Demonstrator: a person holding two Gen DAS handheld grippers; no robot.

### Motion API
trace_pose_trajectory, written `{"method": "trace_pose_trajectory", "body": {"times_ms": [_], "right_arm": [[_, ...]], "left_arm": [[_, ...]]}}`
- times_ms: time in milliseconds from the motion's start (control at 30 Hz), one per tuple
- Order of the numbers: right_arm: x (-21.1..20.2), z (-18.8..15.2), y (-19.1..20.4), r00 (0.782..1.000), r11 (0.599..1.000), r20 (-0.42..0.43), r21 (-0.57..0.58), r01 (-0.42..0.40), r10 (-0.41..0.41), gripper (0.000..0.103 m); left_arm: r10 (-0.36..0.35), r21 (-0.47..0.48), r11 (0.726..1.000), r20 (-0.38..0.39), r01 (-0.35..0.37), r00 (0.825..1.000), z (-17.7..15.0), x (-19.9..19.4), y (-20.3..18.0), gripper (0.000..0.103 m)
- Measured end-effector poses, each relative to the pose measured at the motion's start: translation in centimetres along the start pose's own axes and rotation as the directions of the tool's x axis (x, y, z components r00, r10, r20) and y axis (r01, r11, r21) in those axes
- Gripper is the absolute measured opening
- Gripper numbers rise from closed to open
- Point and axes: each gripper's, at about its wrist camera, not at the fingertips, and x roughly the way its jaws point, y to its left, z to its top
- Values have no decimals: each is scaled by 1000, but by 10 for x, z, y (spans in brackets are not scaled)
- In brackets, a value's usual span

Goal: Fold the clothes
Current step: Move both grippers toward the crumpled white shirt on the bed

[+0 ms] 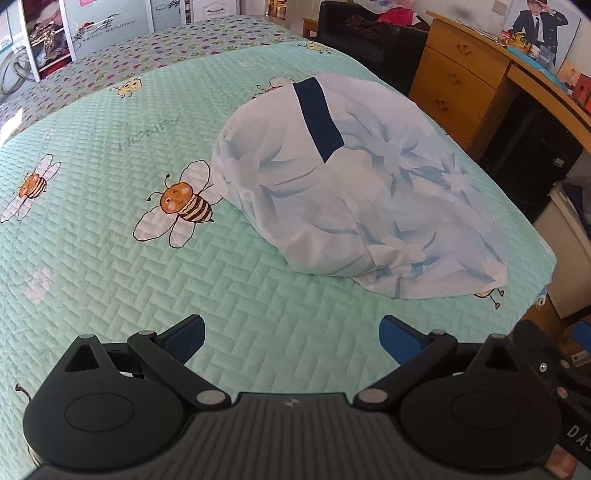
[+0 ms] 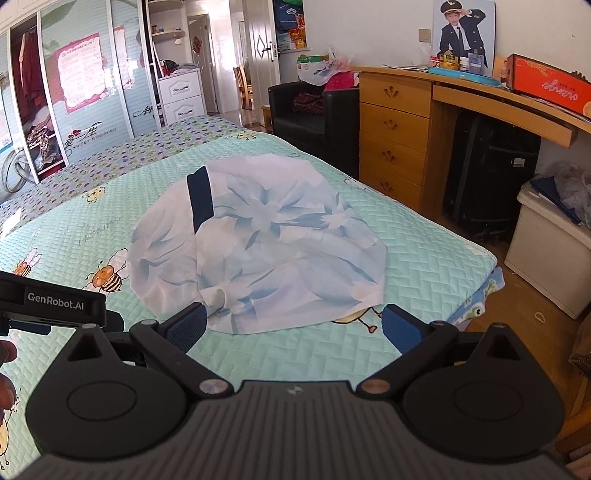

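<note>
Lying bunched on a mint-green quilted bee-print bedspread (image 1: 110, 280), near the bed's right edge: a white garment with pale-blue floral print (image 1: 354, 206) and one dark navy band (image 1: 319, 118) — rumpled, unfolded, hem spread toward the camera. Hovering just short of that hem, touching no cloth: left gripper (image 1: 291, 338), jaws wide apart, blue pads (image 1: 400, 338) over bare quilt. Poised closer in: right gripper (image 2: 293, 328), jaws likewise spread and empty, left fingertip just beside the garment's near edge. Beyond the bed — black armchair (image 2: 314, 114), wooden desk with drawers (image 2: 395, 129), framed portrait of a person in uniform (image 2: 463, 33), white bin (image 2: 546, 251), mirrored wardrobe doors (image 2: 85, 99).
</note>
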Motion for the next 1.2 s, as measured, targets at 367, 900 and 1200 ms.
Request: {"method": "trace_pose_trajectory", "body": {"times_ms": [367, 900, 1200], "right_arm": [[8, -2, 20, 999, 999, -7, -35, -41, 41, 100], [38, 26, 26, 997, 996, -73, -81, -42, 36, 100], [80, 42, 50, 988, 988, -155, -151, -41, 17, 100]], "left_arm": [[43, 6, 999, -6, -43, 999, -2, 20, 10, 103], [46, 15, 999, -64, -45, 997, 3, 35, 18, 103], [-100, -279, 959, -173, 49, 980, -2, 65, 81, 103]]}}
